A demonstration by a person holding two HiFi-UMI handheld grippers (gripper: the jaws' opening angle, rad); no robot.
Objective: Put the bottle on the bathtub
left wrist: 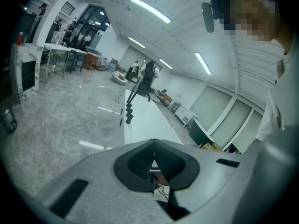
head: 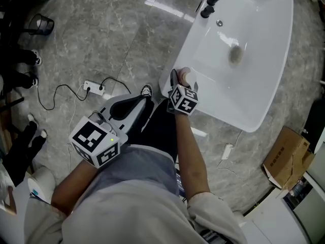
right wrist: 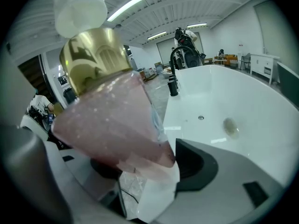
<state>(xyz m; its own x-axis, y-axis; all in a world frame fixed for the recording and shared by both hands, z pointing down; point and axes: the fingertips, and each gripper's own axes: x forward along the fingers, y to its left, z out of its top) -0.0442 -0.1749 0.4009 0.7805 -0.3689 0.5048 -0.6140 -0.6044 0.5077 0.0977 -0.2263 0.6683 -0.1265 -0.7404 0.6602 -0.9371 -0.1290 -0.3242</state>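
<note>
The bottle (right wrist: 112,120) is pink, with a gold collar and a white cap. It sits tilted between the 2 jaws of the right gripper (right wrist: 145,171), which are clamped on its lower part. In the head view the bottle (head: 184,77) and the right gripper (head: 180,80) are at the near corner of the white bathtub (head: 264,105), over its rim. I cannot tell if the bottle touches the rim. A black faucet (head: 210,1) stands at the far edge of the tub, and the drain (head: 235,54) is in the basin.

The left gripper (head: 133,107) is well apart from the tub, over the grey floor (head: 101,34) beside the person's shoe (head: 146,90). Its jaws are pressed together with nothing between them.
</note>
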